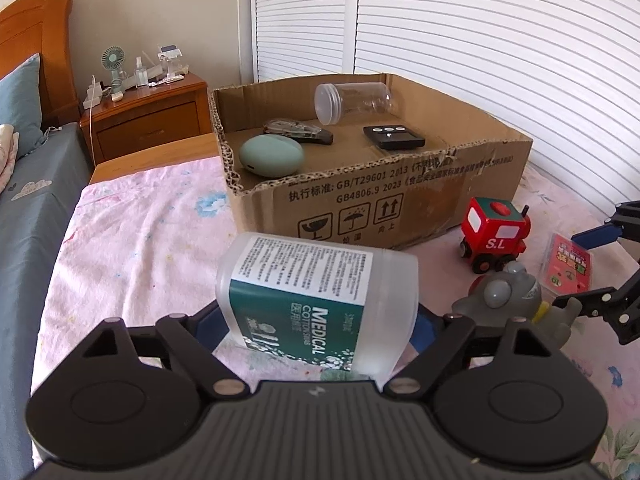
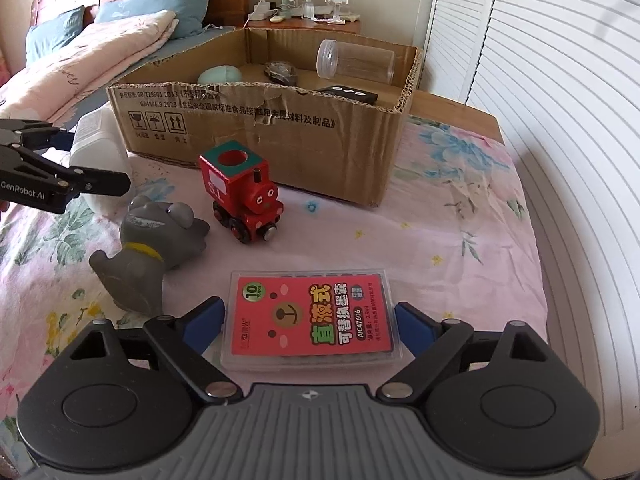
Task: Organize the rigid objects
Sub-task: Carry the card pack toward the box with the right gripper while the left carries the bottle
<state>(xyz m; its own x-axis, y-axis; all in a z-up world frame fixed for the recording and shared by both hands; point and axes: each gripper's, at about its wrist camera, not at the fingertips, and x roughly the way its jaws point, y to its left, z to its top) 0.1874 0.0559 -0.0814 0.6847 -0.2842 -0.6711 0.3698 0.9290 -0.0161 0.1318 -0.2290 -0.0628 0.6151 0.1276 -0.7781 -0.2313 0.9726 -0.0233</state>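
Already the left gripper (image 1: 318, 330) clamps the tilted cotton-swab jar (image 1: 316, 304) between its jaws; it could slip. The right gripper (image 2: 310, 320), jaws wide, straddles the refill case (image 2: 310, 316), risking a skewed pinch

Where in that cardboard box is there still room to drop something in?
Inside the cardboard box, bare floor shows at the front, between the green case and the black remote. The back is crowded: the clear jar and a dark gadget lie there.
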